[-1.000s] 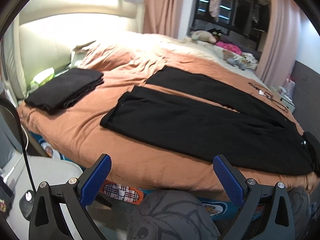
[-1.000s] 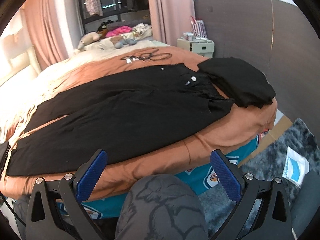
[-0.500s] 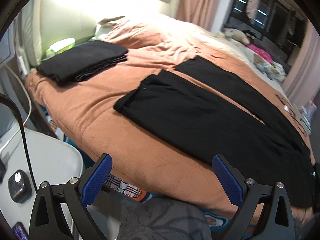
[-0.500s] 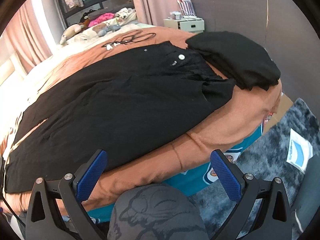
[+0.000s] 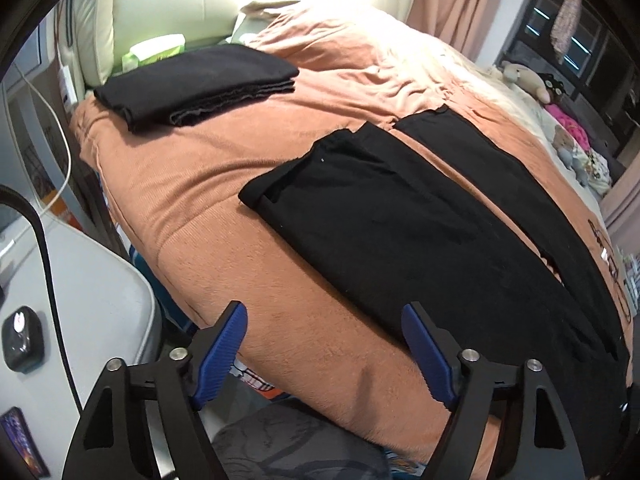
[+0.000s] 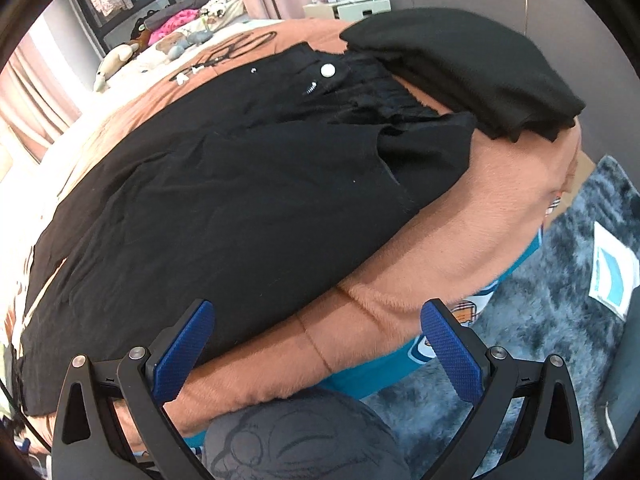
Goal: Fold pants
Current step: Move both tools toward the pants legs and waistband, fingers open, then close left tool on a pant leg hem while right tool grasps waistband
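Observation:
Black pants lie spread flat on the orange bedspread, legs apart, hems toward the headboard. In the right wrist view the pants show their waistband with a white button at the far right. My left gripper is open and empty, low over the bed's near edge beside the near leg. My right gripper is open and empty, low over the bed's edge by the hip of the pants.
A folded black garment lies near the headboard. Another black folded pile sits beyond the waistband. Stuffed toys lie at the bed's far side. A white side table stands left, a grey rug right.
Both grippers have moved forward and down toward the bed, so the pants look larger. The left gripper's view swung toward the leg hems. Both stay open.

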